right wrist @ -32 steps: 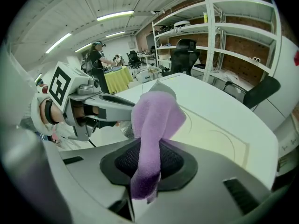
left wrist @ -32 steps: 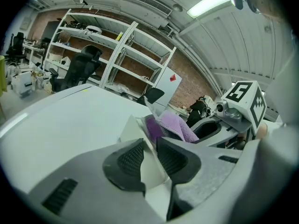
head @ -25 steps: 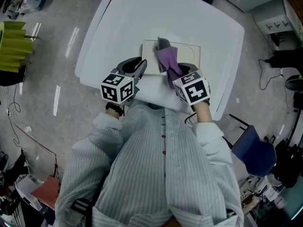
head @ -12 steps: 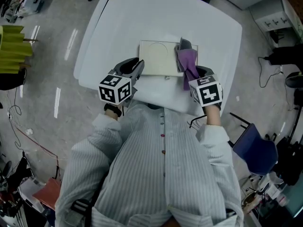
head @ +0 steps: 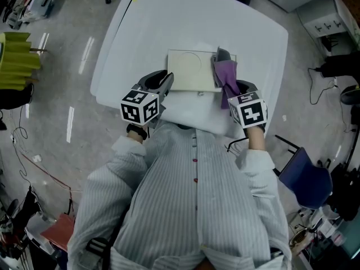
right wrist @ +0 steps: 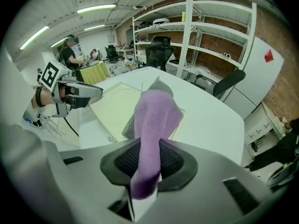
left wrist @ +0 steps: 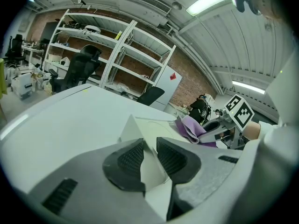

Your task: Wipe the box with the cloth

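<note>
Lab-workshop: brick wall (right wrist: 286,85), steel shelving (right wrist: 187,31)

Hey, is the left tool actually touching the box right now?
Touching. The left gripper view shows the left tool with its jaws closed on a corner of the box, with no gap on either side.

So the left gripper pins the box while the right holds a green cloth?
No, the cloth is purple, as the right gripper view shows. The left gripper does pin the box, and the right gripper holds the cloth.
</note>
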Motion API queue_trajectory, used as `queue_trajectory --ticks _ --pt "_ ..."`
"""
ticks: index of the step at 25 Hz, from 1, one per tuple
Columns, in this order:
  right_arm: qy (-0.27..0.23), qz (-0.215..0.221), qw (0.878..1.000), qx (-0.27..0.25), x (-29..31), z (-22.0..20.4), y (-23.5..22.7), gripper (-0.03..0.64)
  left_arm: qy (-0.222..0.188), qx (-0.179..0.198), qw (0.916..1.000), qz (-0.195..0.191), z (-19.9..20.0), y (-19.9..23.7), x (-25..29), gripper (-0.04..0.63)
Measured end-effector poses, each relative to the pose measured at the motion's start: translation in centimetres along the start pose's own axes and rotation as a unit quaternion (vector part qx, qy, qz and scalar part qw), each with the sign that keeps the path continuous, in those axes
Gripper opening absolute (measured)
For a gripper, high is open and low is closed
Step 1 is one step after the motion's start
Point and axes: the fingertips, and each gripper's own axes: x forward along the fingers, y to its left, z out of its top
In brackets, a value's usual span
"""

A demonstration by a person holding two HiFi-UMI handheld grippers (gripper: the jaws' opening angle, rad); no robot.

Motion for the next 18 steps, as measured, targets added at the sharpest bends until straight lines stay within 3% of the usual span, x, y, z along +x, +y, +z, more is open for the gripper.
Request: queue_trajectory --ticks 3,10,18 --pt "-0.011 0.006 1.0 0.016 -0.1 0.0 0.1 0.087 0.001 -0.006 1.0 -0.002 -0.1 0.0 -0.2 0.078" --pt "-0.05 0.032 0.996 0.063 -1.1 1.0 0.5 0.089 0.021 0.039 0.9989 0.013 0.6 -0.1 -0.4 0.077" --pt "-0.154 0.059 0.983 0.081 -4.9 6.4 1.9 0.089 -0.032 0.067 0.9972 -0.004 5.1 -2.0 -2.3 0.059"
